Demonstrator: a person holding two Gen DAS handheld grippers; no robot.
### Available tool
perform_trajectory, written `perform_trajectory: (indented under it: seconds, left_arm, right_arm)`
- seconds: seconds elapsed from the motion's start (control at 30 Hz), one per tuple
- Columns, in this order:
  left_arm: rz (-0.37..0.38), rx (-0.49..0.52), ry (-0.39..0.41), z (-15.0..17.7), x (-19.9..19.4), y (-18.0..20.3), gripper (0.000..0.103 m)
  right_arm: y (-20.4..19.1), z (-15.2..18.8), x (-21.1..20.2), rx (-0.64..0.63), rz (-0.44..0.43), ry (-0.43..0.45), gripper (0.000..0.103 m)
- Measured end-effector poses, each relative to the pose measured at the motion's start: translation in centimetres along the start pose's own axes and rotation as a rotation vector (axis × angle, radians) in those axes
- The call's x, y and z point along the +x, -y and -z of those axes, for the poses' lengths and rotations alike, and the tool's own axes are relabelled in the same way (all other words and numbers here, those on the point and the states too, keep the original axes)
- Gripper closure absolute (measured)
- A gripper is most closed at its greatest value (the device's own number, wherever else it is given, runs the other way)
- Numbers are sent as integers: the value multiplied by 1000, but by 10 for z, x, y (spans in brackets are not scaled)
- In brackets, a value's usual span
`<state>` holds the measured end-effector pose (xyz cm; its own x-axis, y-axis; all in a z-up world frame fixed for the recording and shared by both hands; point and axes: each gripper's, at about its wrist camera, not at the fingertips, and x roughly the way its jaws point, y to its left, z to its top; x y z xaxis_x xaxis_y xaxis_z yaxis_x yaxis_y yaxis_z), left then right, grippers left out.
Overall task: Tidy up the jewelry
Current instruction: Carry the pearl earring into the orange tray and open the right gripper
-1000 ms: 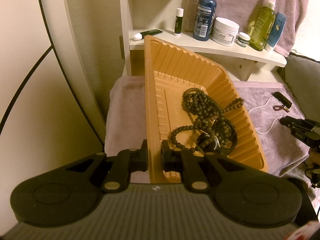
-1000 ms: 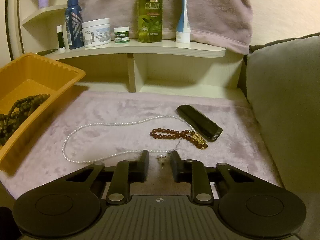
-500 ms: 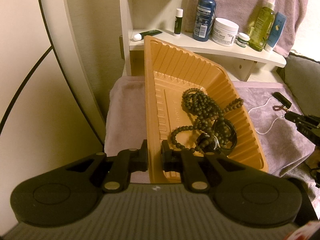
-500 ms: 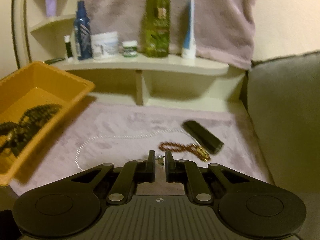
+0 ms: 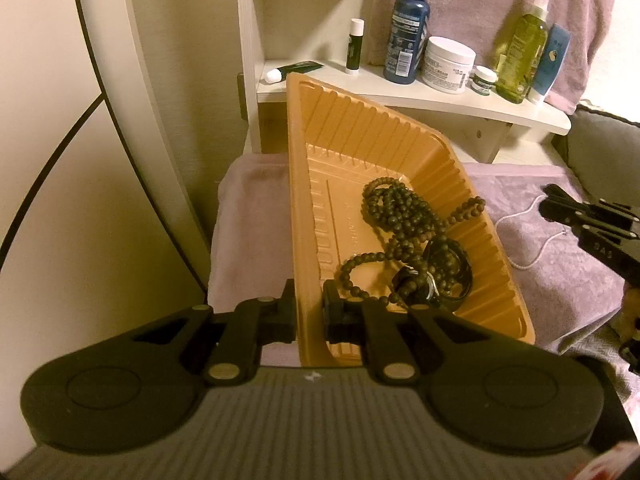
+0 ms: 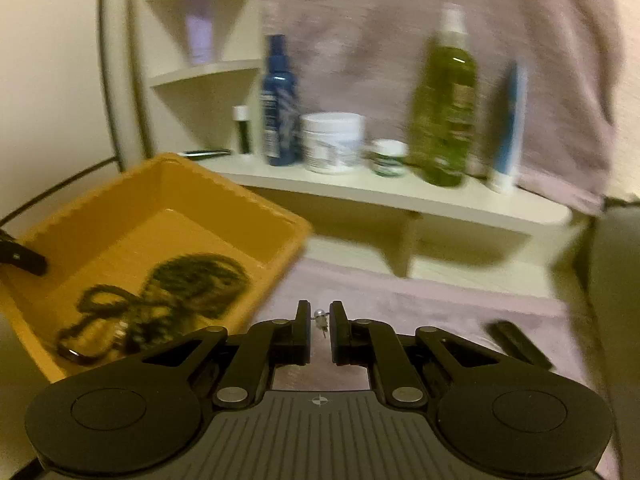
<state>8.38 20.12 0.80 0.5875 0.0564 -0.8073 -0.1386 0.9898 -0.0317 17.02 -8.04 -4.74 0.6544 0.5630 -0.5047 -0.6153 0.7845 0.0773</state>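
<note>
My left gripper (image 5: 310,312) is shut on the near left wall of an orange ribbed tray (image 5: 360,136), which it holds tilted. Dark bead strands (image 5: 404,220) and a dark bangle (image 5: 448,276) lie in the tray. My right gripper (image 6: 320,316) is shut on a small silver earring (image 6: 320,314) with a pin that hangs below it, lifted above the mauve cloth (image 6: 420,304). The same tray (image 6: 224,196) sits to its left in the blurred right wrist view. A white pearl necklace (image 5: 532,256) lies on the cloth, partly hidden behind the right gripper (image 5: 552,200).
A cream shelf (image 5: 440,100) behind the tray carries a blue spray bottle (image 5: 406,28), a white jar (image 5: 448,64), a green oil bottle (image 5: 520,48) and tubes. A black oblong case (image 6: 520,344) lies on the cloth at the right. A grey cushion (image 5: 600,144) borders the right side.
My right gripper has shut on the earring, lifted it off the cloth and swung left toward the tray. The left gripper and tray have stayed still.
</note>
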Motion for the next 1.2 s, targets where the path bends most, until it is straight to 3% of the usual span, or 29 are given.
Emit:
perform_trajectory:
  seconds: [0.5,0.9,0.97,1.03,1.2]
  left_arm:
    - [0,1,-1,0,-1,1,92]
    - [1,-2,-2,0,-1,0,93]
    - [2,-2,-2,0,-1,0,93]
    - [1,-1,-2,0,-1,0,93]
    - [1,-2,-1,0,-1,0,93]
  right_arm:
    - [-64,-19,19,-90,-197,0,94]
    - [-77,-11,35,-120,-234,-58,93]
    - [-77,-10,35,-121,-225,-54,87]
    - [-75,-10,33,-107,-234,-40,53]
    - [-68,-12,25,-97,-212,-13,49]
